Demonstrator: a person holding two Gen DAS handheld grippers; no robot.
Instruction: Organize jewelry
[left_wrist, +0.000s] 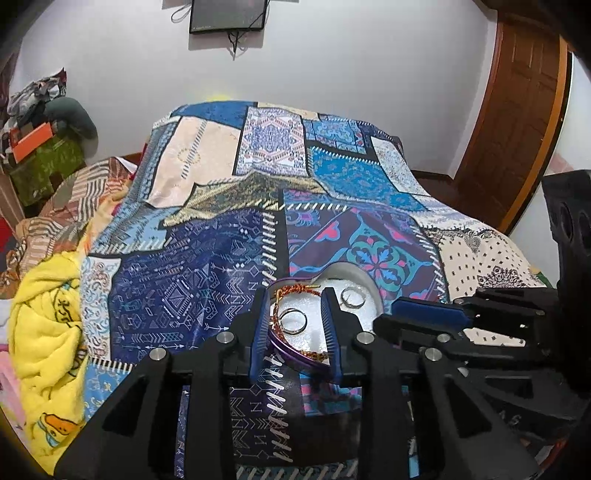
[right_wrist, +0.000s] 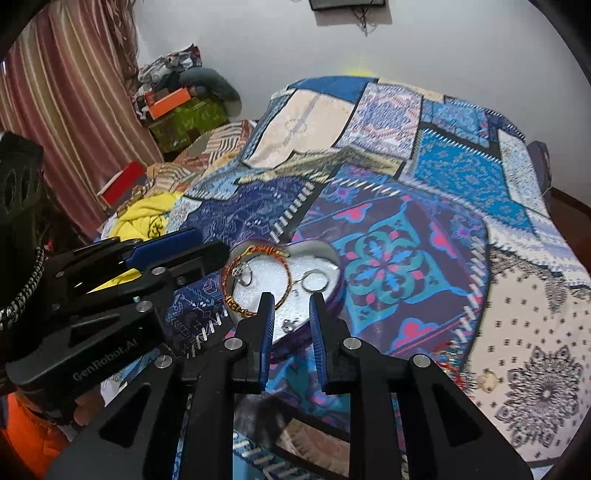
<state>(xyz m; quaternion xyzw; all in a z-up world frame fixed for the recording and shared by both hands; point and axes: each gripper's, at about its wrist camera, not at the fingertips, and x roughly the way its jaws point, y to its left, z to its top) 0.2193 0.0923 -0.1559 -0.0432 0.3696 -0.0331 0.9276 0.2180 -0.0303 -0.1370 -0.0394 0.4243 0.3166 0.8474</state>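
A purple heart-shaped box with a white glittery inside lies on the patchwork bedspread. It holds a red-gold twisted bangle, a silver ring and a small charm. My left gripper is open over the box's near rim, with a hoop between its fingers. My right gripper is open and empty at the box's near edge. A loose bangle and a gold ring lie on the bedspread at the right.
A yellow towel lies at the bed's left side. Folded cloth and an orange box are stacked by the striped curtain. A wooden door stands at the right. Each gripper shows in the other's view.
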